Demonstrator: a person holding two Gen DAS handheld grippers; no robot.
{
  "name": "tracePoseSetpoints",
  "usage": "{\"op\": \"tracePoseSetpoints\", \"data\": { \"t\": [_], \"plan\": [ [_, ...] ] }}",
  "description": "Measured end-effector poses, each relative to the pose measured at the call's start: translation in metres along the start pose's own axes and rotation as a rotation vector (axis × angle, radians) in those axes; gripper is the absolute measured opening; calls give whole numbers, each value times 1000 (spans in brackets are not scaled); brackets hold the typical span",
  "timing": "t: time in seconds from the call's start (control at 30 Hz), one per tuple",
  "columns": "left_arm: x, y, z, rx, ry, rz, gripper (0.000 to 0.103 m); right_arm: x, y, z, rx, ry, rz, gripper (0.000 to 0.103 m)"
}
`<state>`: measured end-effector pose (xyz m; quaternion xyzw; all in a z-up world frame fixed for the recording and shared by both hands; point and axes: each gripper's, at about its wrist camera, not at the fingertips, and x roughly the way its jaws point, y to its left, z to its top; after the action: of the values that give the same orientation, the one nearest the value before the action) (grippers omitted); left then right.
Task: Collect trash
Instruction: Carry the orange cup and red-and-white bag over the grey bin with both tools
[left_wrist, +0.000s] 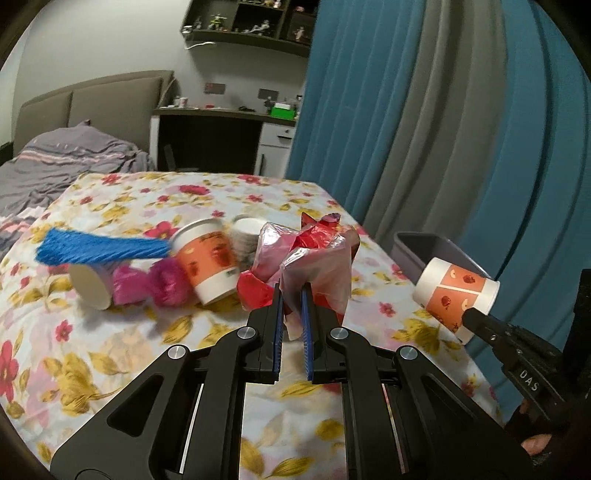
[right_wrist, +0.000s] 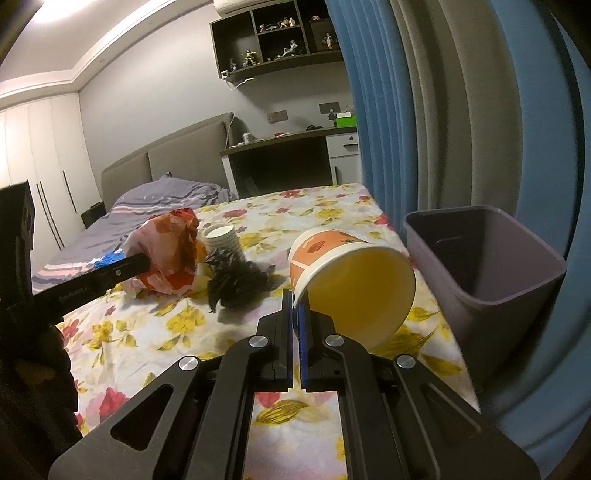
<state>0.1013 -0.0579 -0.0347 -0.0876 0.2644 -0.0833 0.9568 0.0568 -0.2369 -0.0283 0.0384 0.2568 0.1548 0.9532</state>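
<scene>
- Left gripper (left_wrist: 293, 299) first: its fingers are nearly together, pinching a crumpled pink-and-red plastic wrapper (left_wrist: 314, 258), which bunches up above the fingertips, clear of the table.
- The right wrist view shows that same wrapper from the side, as a puffy bundle on the end of the left gripper's black finger, which pokes in from the left edge. You can't see the blue pads from there.
- Right gripper (right_wrist: 295, 306): jaws squeezed almost flat on the rim of an orange-printed paper cup (right_wrist: 351, 280). The cup is tipped sideways, mouth facing the camera, so its yellowish inside is on show.
- From the left wrist view that cup sits at the right, and only its outside is visible: white rim, orange panels with fruit prints.
- Just right of the held cup there's a grey-purple bin (right_wrist: 517, 280), on the edge of the flowery tablecloth (right_wrist: 325, 214). The right view looks down into it; the left view only catches a top corner behind the cup.
- Only in the left view: a blue fuzzy thing (left_wrist: 99, 249), a second orange cup (left_wrist: 208, 258) lying on its side, a pink fluffy wad (left_wrist: 166, 284) and a plain cup (left_wrist: 90, 286) tipped over.
- Only the right view shows a dark feathery clump (right_wrist: 236, 280) properly. A small ribbed white cup (right_wrist: 221, 240) stands behind it.
- Both views have a blue-and-grey curtain (left_wrist: 443, 129) on the right.
</scene>
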Motion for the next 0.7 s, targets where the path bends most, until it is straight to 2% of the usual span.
{"op": "tracePoseSetpoints", "data": {
  "t": [0.2, 0.4, 0.57, 0.7],
  "plan": [
    [12, -37, 19, 49, -7, -65, 9, -6, -23, 12, -2, -35, -45, 3],
    [47, -90, 45, 107, 12, -162, 9, -11, -70, 35, 12, -70, -178, 3],
    [83, -133, 57, 148, 30, -229, 9, 1, -112, 46, 29, -54, -258, 3],
    [114, -163, 59, 164, 65, -271, 9, 17, -140, 47, 61, -15, -281, 3]
  ]
}}
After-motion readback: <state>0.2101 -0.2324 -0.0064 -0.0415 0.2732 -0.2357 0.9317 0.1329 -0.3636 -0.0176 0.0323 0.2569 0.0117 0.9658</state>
